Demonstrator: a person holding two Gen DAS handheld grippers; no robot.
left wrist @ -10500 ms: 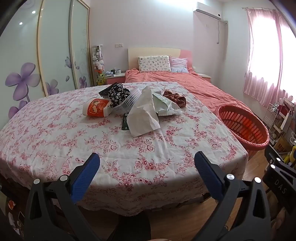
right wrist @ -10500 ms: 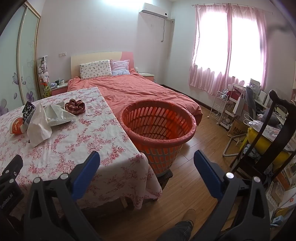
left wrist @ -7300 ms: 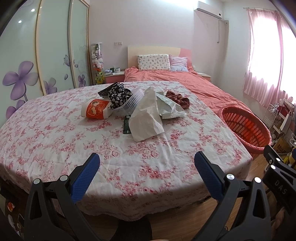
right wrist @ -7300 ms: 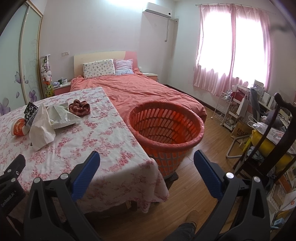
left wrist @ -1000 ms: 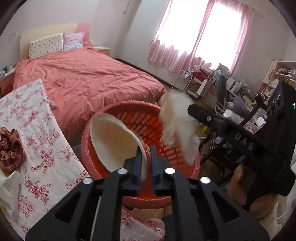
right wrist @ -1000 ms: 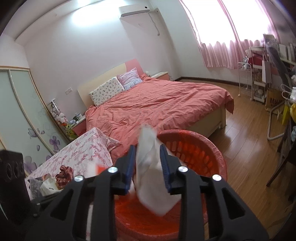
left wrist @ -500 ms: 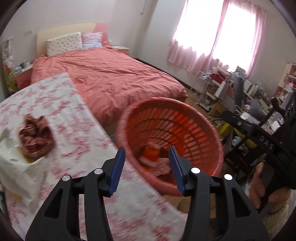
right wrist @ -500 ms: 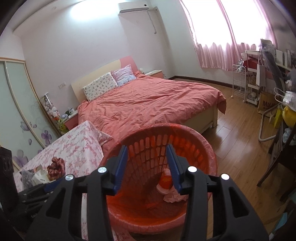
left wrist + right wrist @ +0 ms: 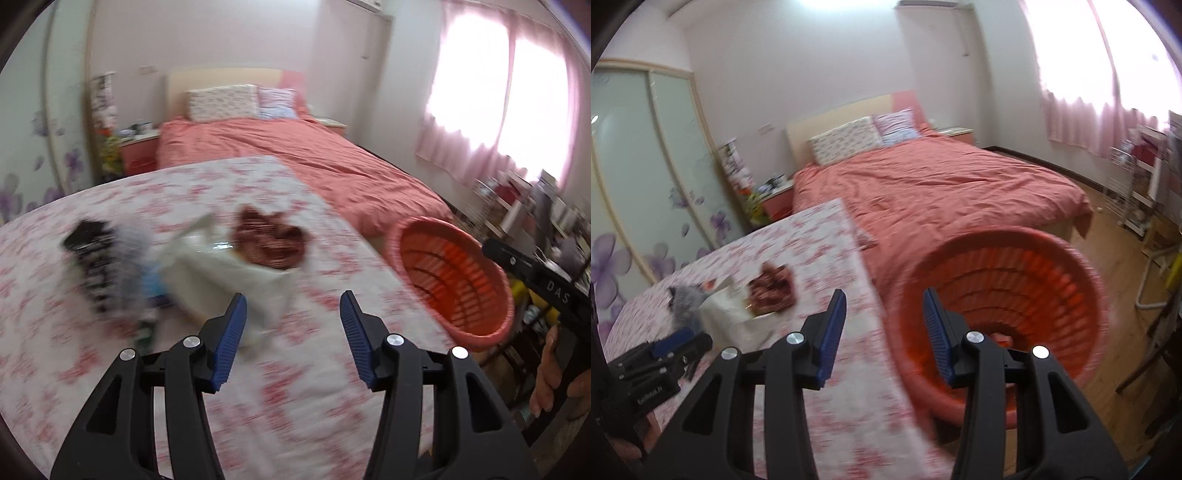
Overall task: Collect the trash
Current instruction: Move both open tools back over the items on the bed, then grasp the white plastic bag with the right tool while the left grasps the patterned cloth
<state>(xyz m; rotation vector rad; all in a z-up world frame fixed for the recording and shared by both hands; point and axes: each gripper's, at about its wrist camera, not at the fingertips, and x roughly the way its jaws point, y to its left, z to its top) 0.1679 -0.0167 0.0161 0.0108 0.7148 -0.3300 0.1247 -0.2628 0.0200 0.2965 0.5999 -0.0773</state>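
Note:
My left gripper (image 9: pixel 293 332) hangs over the floral tablecloth (image 9: pixel 295 413), its jaws opening with nothing between them. Just beyond it lie a white plastic bag (image 9: pixel 229 273), a brown-red fabric bundle (image 9: pixel 269 238) and a blurred black-and-white patterned item (image 9: pixel 92 251). To the right, off the table's edge, stands the orange basket (image 9: pixel 454 273). My right gripper (image 9: pixel 884 328) is open and empty, over the gap between the table (image 9: pixel 812 258) and the basket (image 9: pixel 1015 273). A scrap of dropped trash (image 9: pixel 1001 336) shows inside the basket. The left gripper's body (image 9: pixel 665 350) appears at lower left in the right wrist view.
A bed with a coral cover (image 9: pixel 295 155) lies behind the table and basket. Sliding wardrobe doors (image 9: pixel 646 166) line the left wall. A wire rack and cluttered shelves (image 9: pixel 1137 192) stand on the wooden floor at the right. A hand (image 9: pixel 554 376) holds the right gripper.
A second ago the left gripper held a white bowl and the right a white tissue over the basket. Both let go, the pieces fell in, and both views swung left toward the table.

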